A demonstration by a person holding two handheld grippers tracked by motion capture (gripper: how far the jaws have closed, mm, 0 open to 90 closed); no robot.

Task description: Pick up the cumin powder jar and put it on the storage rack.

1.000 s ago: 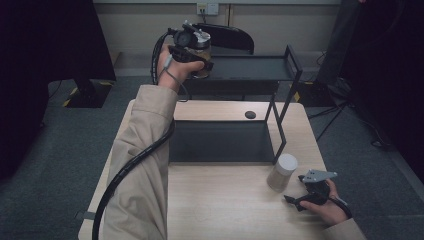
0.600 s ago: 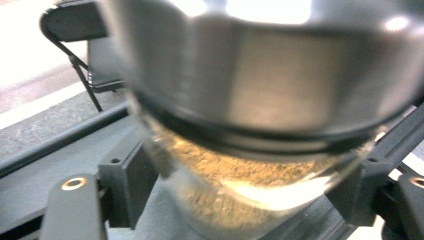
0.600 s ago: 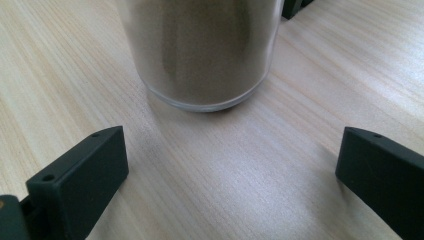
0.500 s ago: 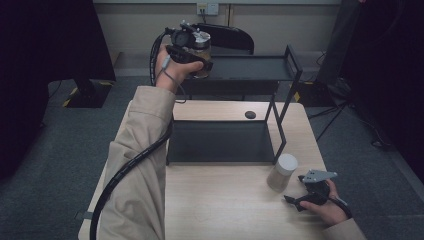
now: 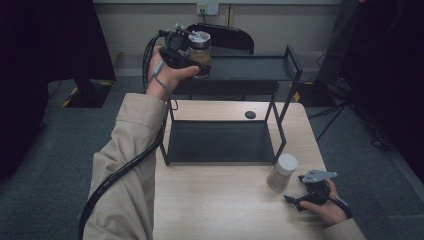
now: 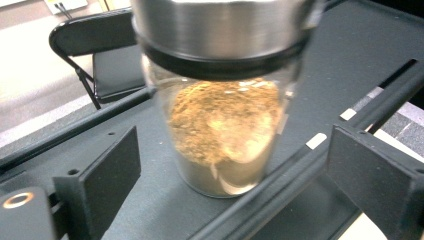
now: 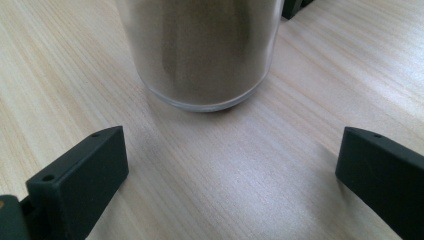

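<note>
A glass jar (image 5: 200,48) with a metal lid and tan powder inside stands on the top shelf of a black rack (image 5: 252,68). My left gripper (image 5: 194,56) is raised to it; its jaws have just been opening and now stand apart. In the left gripper view the jar (image 6: 225,135) is between the left gripper (image 6: 240,160) jaws, and neither pad presses on it. A second jar (image 5: 282,171) with a white lid stands on the wooden table. My right gripper (image 5: 295,199) rests open just short of it, with that jar (image 7: 200,50) ahead of the right gripper (image 7: 230,170).
The rack's lower tray (image 5: 220,141) sits on the wooden table (image 5: 220,200) under the top shelf, framed by thin black posts. A small black round object (image 5: 250,114) lies behind the tray. A black folding chair (image 5: 227,36) stands beyond the rack.
The left hand has drawn slightly to the left while the jar stays in place on the top shelf. The right hand and the white-lidded jar have not moved.
</note>
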